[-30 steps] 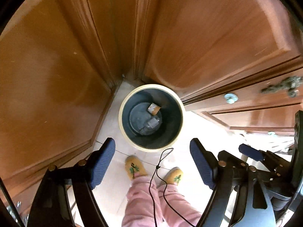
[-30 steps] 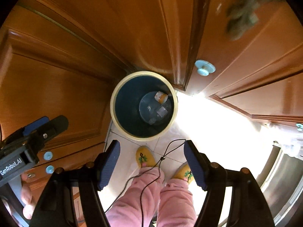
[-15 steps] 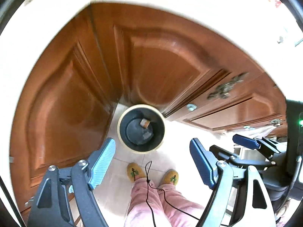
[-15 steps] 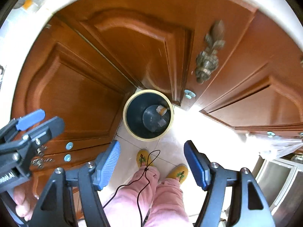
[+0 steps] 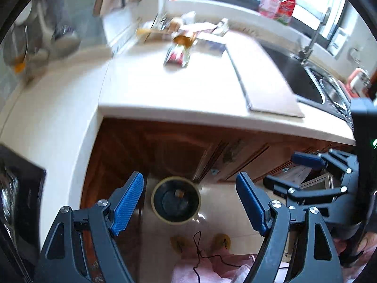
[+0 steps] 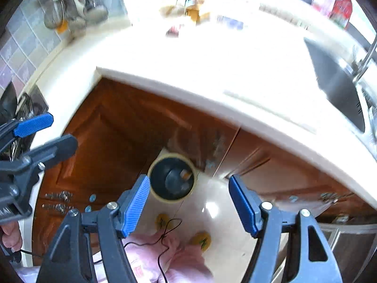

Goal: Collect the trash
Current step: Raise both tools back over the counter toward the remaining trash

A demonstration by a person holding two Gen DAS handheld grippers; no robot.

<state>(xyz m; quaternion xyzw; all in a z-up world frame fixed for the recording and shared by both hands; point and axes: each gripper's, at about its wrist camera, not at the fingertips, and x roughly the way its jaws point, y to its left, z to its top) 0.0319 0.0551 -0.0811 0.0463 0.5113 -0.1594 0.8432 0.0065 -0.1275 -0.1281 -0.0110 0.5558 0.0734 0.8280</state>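
Note:
My left gripper is open and empty, high above the cream-rimmed dark bin on the floor. A few scraps lie in the bin's bottom. My right gripper is also open and empty, above the same bin. Each gripper shows in the other's view: the right gripper at the right edge, the left gripper at the left edge. On the pale countertop lie a red wrapper and a blurred pile of packets behind it. That pile is washed out in the right wrist view.
Brown cabinet doors stand behind the bin. A flat board lies on the counter beside a steel sink with a tap. The person's pink trouser legs and yellow slippers are below, with a thin black cable hanging.
Both grippers have risen well away from the bin, which now looks much smaller. The countertop, its trash and the sink have come into view. Jaws stayed open.

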